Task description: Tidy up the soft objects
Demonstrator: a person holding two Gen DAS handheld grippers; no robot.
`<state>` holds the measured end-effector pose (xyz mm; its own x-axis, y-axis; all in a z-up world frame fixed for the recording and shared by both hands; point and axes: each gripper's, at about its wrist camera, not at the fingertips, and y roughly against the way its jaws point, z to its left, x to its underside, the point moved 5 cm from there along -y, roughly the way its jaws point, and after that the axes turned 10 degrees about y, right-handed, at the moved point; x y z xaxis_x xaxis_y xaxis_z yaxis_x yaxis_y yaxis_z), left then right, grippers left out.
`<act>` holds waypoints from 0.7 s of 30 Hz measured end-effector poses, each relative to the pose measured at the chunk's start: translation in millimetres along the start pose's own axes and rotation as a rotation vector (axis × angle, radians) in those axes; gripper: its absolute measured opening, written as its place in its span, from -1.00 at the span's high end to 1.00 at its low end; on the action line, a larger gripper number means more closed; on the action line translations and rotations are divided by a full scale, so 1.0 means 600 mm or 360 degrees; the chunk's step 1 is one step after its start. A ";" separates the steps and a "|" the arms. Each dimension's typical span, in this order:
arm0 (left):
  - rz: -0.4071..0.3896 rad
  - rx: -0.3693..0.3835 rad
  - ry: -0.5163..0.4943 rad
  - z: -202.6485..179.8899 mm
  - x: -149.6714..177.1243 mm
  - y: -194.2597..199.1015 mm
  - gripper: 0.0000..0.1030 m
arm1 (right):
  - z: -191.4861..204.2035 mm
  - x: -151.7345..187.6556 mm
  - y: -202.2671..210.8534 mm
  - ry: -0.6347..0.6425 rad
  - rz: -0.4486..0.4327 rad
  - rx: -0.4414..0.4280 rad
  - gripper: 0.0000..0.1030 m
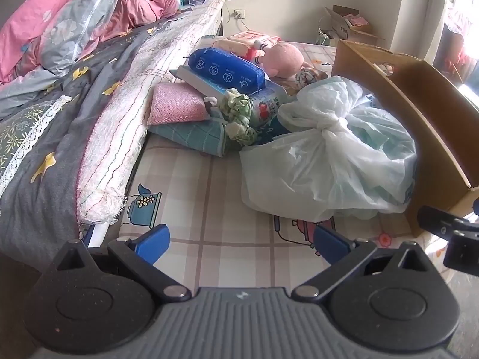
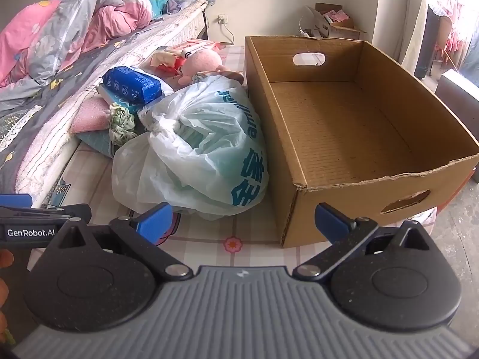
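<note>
Right wrist view — both hand-held grippers (image 2: 242, 224) (image 1: 241, 243) gape empty beside plastic bag (image 2: 203, 149).

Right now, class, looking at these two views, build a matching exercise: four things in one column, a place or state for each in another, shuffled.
Things:
1. brown cardboard box
2. knotted white plastic bag
3. blue plastic-wrapped packet
4. pink round plush toy

Descriptions:
A. lies on top of the pile
B. empty inside
C. farthest back, near the wall
D. rests against the box's side

Pairs: 1-B, 2-D, 3-A, 4-C

Black linkages; blue jaws; ribbed grey body
</note>
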<state>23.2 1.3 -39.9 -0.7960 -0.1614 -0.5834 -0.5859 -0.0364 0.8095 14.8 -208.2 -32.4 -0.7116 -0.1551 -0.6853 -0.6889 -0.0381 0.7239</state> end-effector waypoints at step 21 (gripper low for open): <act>0.0032 0.0061 -0.0049 -0.014 0.005 -0.004 -0.99 | -0.010 0.005 0.001 -0.0021 0.0020 0.0053 -0.98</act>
<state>23.6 -7.5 -43.2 -0.8117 -0.1312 -0.5692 -0.5747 0.0046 0.8184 13.4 -214.4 -33.4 -0.7219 -0.1420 -0.6773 -0.6838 -0.0035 0.7296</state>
